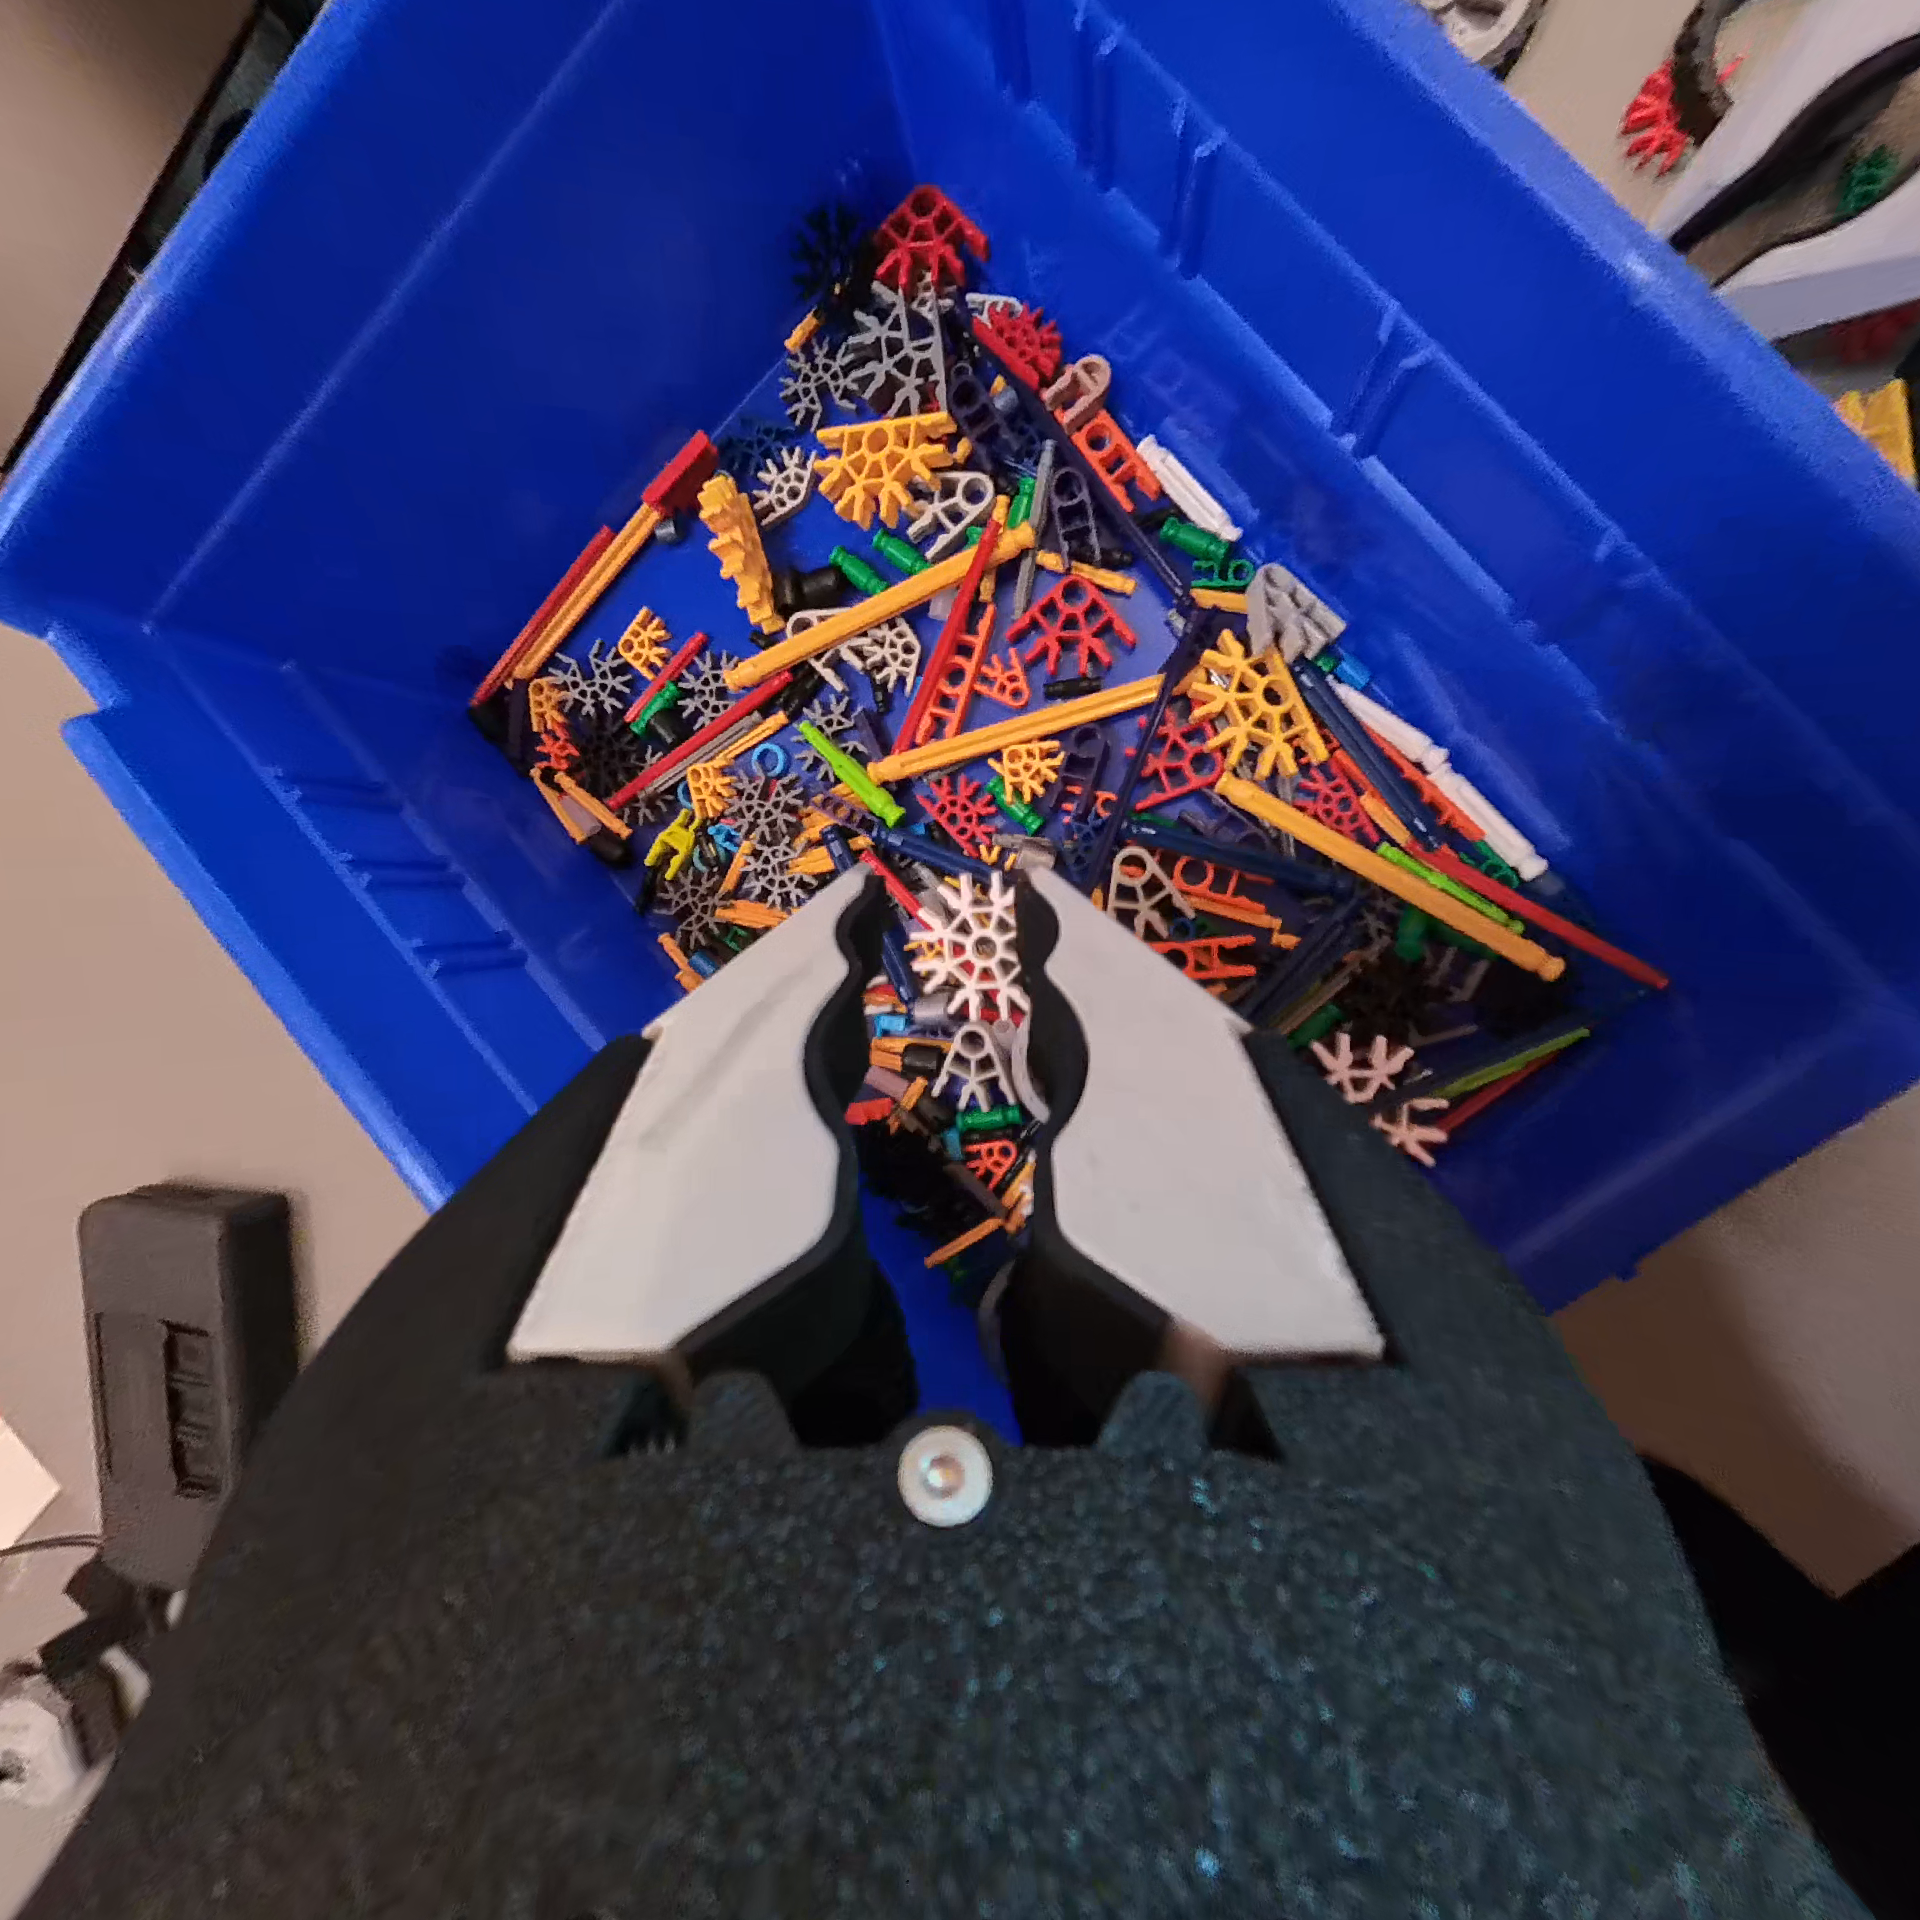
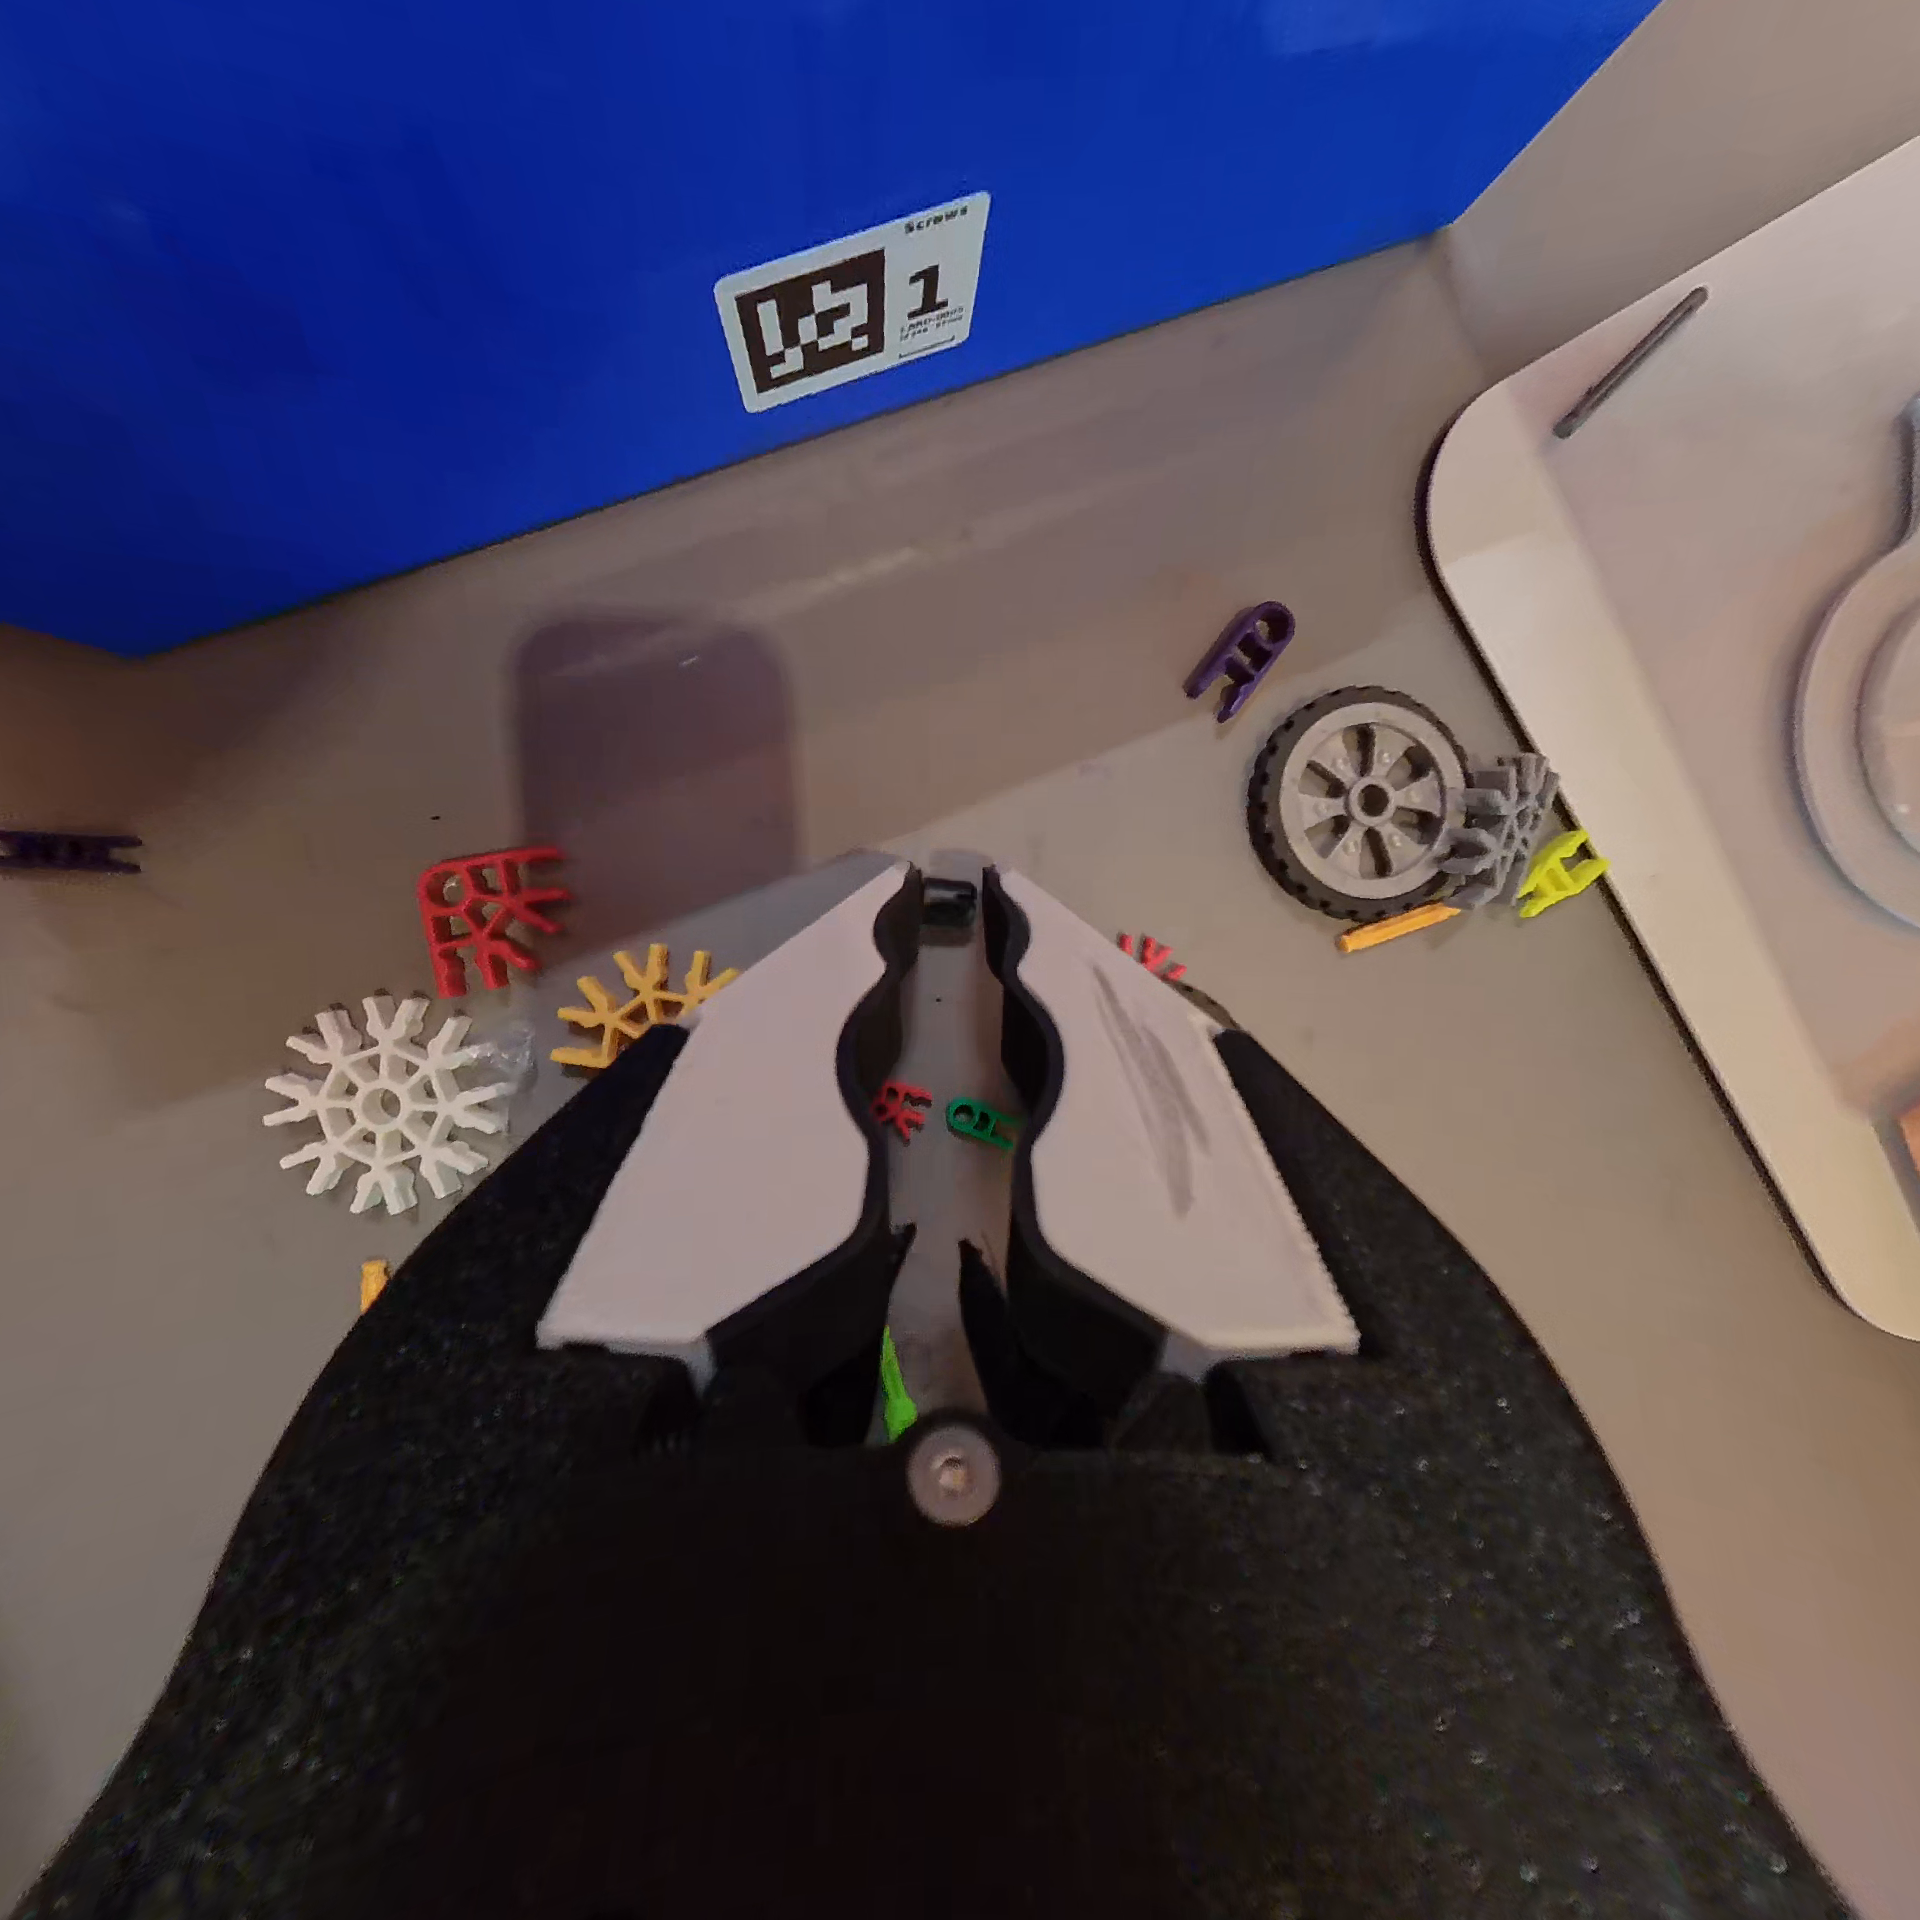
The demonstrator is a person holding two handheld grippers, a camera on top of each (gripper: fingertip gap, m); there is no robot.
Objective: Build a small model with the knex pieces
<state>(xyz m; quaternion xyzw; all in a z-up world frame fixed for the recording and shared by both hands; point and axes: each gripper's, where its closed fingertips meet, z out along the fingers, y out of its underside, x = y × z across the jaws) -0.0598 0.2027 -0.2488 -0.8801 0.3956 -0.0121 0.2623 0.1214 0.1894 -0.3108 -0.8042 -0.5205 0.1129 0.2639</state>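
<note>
In the left wrist view my left gripper (image 1: 948, 883) hangs over a blue bin (image 1: 364, 436) filled with many coloured construction-toy rods and connectors. Its jaws stand apart. A white snowflake connector (image 1: 971, 945) lies in the pile between the tips, near the right finger and clear of the left one. In the right wrist view my right gripper (image 2: 945, 883) is low over a beige table. Its jaws are almost closed on a small black piece (image 2: 945, 902) at the tips. A small red connector (image 2: 899, 1107) and a green one (image 2: 977, 1120) lie on the table under the fingers.
The blue bin's wall (image 2: 416, 312) with a white tag (image 2: 852, 301) stands just ahead of the right gripper. Loose on the table are a white snowflake (image 2: 384, 1101), a red connector (image 2: 488, 914), a yellow connector (image 2: 634, 1003), a purple connector (image 2: 1242, 655) and a grey wheel (image 2: 1361, 805). A white tray (image 2: 1662, 675) is at right. A black device (image 1: 187, 1351) is left of the bin. My hands' fingertips stand some 20 cm from each other. My right tips are roughly 7 cm from the grey wheel (image 2: 1361, 805).
</note>
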